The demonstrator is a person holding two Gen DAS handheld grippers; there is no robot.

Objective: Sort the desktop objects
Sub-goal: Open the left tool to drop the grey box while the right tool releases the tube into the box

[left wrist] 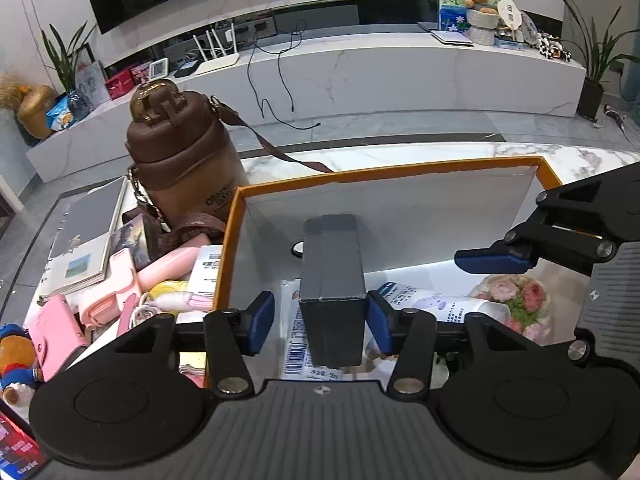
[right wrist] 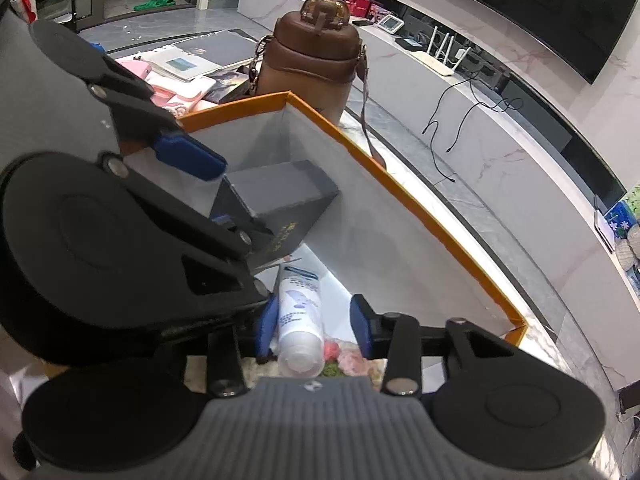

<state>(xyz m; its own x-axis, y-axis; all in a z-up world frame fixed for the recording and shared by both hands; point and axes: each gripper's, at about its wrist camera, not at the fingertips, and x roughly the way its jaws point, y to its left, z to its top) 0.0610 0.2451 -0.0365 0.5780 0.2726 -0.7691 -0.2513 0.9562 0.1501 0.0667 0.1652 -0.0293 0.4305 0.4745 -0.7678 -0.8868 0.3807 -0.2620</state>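
Orange-rimmed box (left wrist: 400, 168), centre of the left wrist view, open-topped on the marble worktop (left wrist: 440, 151): collecting container for the sorted items, by judgement. White inner walls, floor partly covered.

Inside, largest first: dark grey carton (left wrist: 332, 280), lying lengthwise at centre; white tube (right wrist: 300, 320) with blue print, lower centre of the right wrist view; flat sachet (left wrist: 298, 344) with barcode under the carton; floral pink-and-green item (left wrist: 516, 300) at lower right, identity unclear.

Left gripper (left wrist: 320, 322), bottom centre: blue pads spread, left pad clear of the carton, right pad at its edge with no visible squeeze; release rather than grasp, by judgement.

Right gripper (right wrist: 316, 330), bottom centre of its own view: jaws parted either side of the tube, gap visible on the right; tube resting on the box floor.

Unsorted heap at the left of the left wrist view, outside the box: brown bottle (left wrist: 184, 152) with strap, upright just beside the box wall; notebook (left wrist: 86, 236); pink cases (left wrist: 108, 296).
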